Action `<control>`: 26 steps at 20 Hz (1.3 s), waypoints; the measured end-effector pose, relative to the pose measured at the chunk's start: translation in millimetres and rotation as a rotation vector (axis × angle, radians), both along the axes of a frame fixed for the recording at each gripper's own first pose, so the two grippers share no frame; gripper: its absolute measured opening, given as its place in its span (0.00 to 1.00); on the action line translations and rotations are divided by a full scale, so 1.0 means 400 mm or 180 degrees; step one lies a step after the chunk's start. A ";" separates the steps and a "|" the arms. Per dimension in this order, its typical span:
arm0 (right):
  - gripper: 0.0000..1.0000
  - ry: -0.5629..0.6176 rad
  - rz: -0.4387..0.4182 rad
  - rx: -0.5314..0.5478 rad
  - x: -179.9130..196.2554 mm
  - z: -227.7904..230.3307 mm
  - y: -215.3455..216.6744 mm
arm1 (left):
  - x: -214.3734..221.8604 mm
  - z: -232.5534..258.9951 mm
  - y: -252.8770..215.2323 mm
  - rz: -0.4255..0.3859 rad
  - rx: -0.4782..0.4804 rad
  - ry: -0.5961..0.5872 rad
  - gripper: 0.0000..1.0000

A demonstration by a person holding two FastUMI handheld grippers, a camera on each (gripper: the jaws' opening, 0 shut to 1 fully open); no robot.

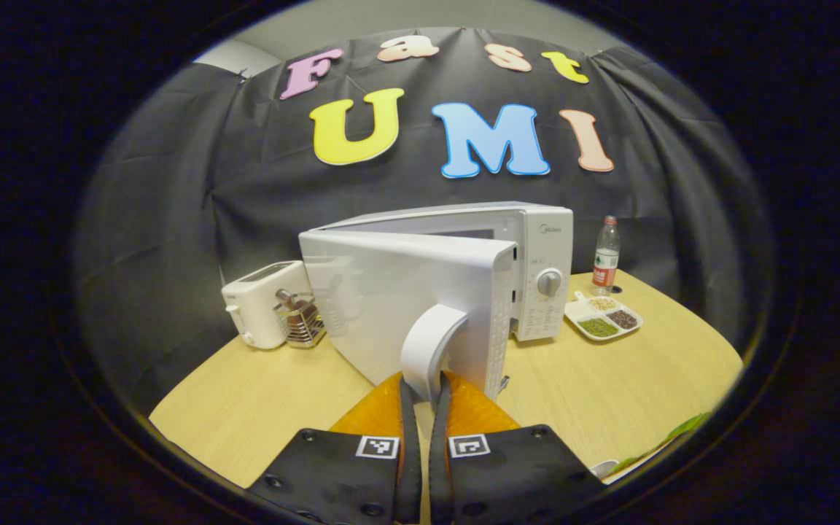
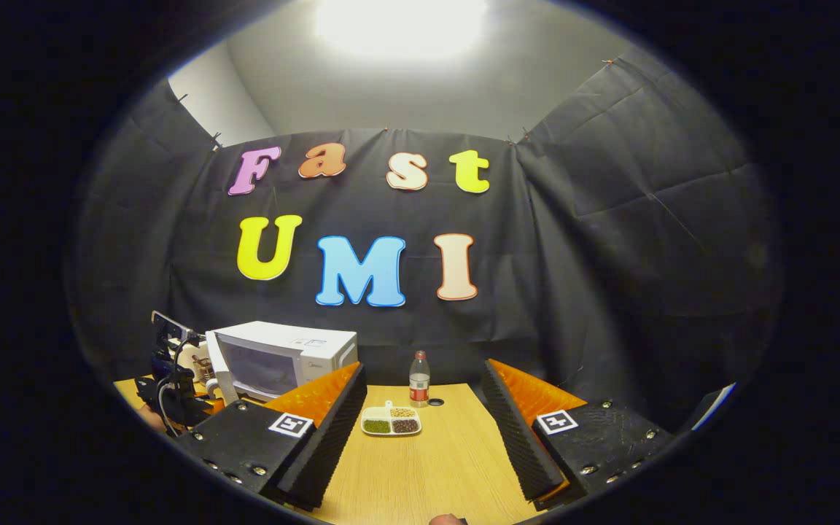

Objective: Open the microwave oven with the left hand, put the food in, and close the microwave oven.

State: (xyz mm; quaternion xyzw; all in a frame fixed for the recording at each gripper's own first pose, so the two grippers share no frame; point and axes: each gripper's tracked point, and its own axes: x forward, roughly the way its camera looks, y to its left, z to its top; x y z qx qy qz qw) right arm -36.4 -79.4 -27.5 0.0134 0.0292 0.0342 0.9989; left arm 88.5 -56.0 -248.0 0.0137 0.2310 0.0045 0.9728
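Left gripper fingers clenched on door handle, frame centre; microwave door ajar. Right gripper fingers spread wide above desk, food tray between them.

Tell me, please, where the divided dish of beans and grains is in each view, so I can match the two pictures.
Left gripper view: the divided dish lies right of centre on the table, beside the microwave's control panel.
Right gripper view: the dish lies low at centre, between the open gripper fingers.
Shared landmark: the water bottle just behind it.
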 end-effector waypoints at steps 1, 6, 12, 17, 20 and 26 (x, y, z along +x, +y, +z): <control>0.95 0.0003 0.0042 0.0011 -0.002 0.002 0.011 | -0.011 -0.001 0.017 0.0037 -0.0008 0.0011 0.11; 0.95 -0.0028 0.0186 0.0072 -0.010 0.016 0.109 | -0.066 -0.002 0.108 0.0058 -0.0026 0.0024 0.11; 0.95 -0.0015 0.0270 0.0072 -0.033 0.035 0.293 | -0.120 -0.011 0.259 -0.0053 -0.0125 0.0021 0.11; 0.95 -0.0143 0.0279 -0.0092 -0.064 0.066 0.436 | -0.141 -0.021 0.410 -0.0086 -0.0215 -0.0015 0.11; 0.95 -0.0146 0.0305 -0.0101 -0.078 0.065 0.513 | -0.146 -0.027 0.451 -0.0222 -0.0245 -0.0037 0.11; 0.95 -0.0120 0.0261 -0.0093 -0.094 0.065 0.630 | -0.145 -0.033 0.525 -0.0434 -0.0379 -0.0075 0.12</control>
